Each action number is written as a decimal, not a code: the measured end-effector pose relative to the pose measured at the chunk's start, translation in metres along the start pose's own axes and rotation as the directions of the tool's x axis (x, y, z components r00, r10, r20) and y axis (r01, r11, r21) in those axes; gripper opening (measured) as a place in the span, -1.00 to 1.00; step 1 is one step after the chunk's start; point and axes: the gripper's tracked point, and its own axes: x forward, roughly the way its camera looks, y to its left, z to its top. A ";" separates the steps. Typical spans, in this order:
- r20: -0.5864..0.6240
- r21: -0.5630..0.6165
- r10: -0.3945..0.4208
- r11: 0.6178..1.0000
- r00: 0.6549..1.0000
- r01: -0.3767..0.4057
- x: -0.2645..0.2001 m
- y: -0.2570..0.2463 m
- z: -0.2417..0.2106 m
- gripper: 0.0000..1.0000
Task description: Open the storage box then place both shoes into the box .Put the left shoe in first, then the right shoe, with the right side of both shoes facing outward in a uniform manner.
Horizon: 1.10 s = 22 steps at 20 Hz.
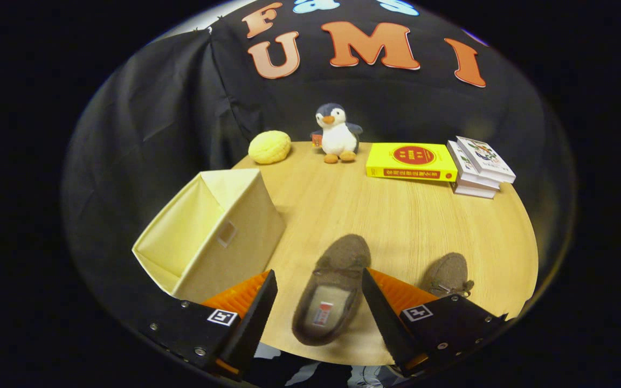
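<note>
Gripper (318,288) hangs with fingers spread wide, straddling the brown slipper (332,291) at lower centre, lined up for a grab; second slipper (447,275) waits lower right; fabric storage box (211,231) sits open at left, ready to receive.

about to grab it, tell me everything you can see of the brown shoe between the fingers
The brown shoe is a slipper-style moccasin with a fuzzy, felt-like upper, a stitched seam around the toe cap and a pale lining carrying a small label at the heel. It lies flat, sole down, on the wooden table, toe pointing away from the gripper, heel nearest. It sits between the open fingers, which look above it rather than pressing on it. The cream storage box lies to its left, the second shoe to its right, both apart from it.
</note>
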 end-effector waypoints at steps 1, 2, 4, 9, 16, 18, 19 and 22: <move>-0.020 -0.008 -0.006 1.000 1.000 0.006 0.006 -0.004 -0.011 0.86; -0.040 -0.013 -0.015 1.000 0.999 0.014 0.011 -0.009 -0.022 0.83; -0.062 -0.022 -0.046 0.999 0.997 0.044 0.023 -0.020 -0.033 0.75; -0.125 -0.029 -0.115 0.993 0.986 0.112 0.062 -0.042 -0.053 0.42; -0.182 0.044 -0.077 0.995 0.980 0.087 0.098 -0.041 -0.057 -0.27; -0.187 0.063 -0.075 0.994 0.980 0.088 0.100 -0.043 -0.057 -0.47; -0.193 0.078 -0.079 0.992 0.978 0.096 0.098 -0.045 -0.057 -0.62; -0.230 0.169 -0.018 0.984 0.973 0.059 0.088 -0.033 -0.058 -0.91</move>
